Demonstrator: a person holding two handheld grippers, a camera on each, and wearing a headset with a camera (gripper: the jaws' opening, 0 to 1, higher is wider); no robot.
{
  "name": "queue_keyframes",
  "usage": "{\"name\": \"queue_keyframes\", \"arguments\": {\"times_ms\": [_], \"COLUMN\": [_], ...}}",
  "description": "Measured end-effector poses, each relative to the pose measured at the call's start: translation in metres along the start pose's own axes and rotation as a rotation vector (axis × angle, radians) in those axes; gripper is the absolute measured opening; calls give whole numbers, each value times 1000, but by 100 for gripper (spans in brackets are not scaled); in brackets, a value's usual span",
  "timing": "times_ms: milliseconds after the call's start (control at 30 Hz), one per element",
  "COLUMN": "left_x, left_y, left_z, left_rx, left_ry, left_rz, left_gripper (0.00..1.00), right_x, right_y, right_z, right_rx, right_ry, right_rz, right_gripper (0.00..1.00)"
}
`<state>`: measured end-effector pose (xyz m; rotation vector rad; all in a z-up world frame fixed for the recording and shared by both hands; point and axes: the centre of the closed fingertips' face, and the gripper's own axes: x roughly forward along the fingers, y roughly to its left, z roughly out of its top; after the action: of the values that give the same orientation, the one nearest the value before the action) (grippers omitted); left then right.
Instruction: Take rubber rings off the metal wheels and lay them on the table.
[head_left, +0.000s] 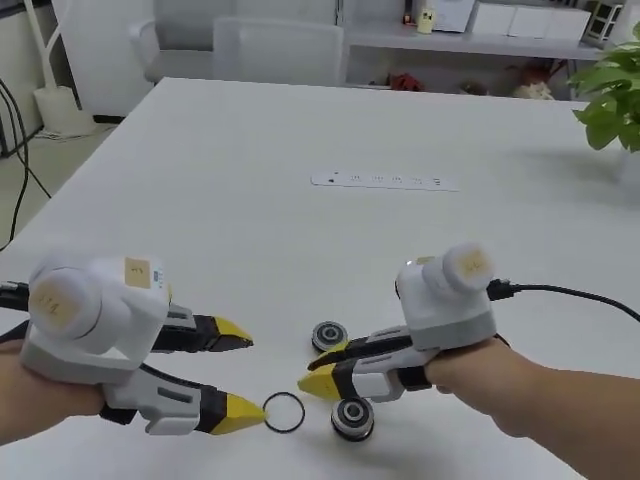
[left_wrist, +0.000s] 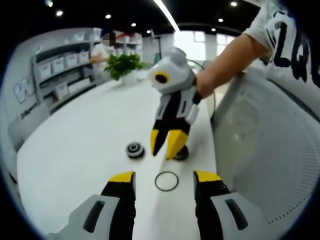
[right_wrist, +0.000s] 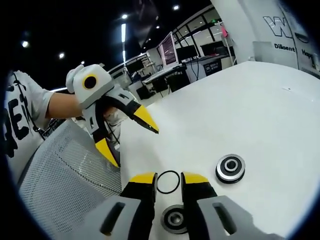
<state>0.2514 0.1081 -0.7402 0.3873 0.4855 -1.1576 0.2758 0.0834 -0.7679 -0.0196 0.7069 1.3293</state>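
Black rubber ring (head_left: 283, 412) lying loose and flat on the white table (head_left: 300, 150). Just left of the ring, the left gripper (head_left: 255, 378), jaws spread wide and empty, with the ring framed between its yellow tips in the left gripper view. Just right of the ring, the right gripper (head_left: 318, 368), jaws only narrowly parted, clasping nothing. Beside the ring, one metal wheel (head_left: 352, 418) beneath that gripper; a second wheel (head_left: 329, 336) just beyond. Well beyond the ring, a white power strip (head_left: 385, 181).
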Motion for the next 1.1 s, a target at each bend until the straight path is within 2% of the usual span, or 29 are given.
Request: {"name": "queue_keyframes", "arguments": {"times_ms": [467,700,1100], "left_x": [6,9,20], "left_y": [0,0,-1], "left_z": [13,18,27], "left_rx": [26,33,43], "left_ry": [0,-4,-10], "left_rz": [-14,-20,-36], "left_gripper": [47,47,46], "right_x": [-22,-33,-56], "right_y": [-1,-1,-12], "right_z": [4,2,-10], "right_rx": [-17,-28,-24], "right_ry": [-23,-20,-24], "right_rz": [-13,-17,-45], "right_gripper": [21,22,22]}}
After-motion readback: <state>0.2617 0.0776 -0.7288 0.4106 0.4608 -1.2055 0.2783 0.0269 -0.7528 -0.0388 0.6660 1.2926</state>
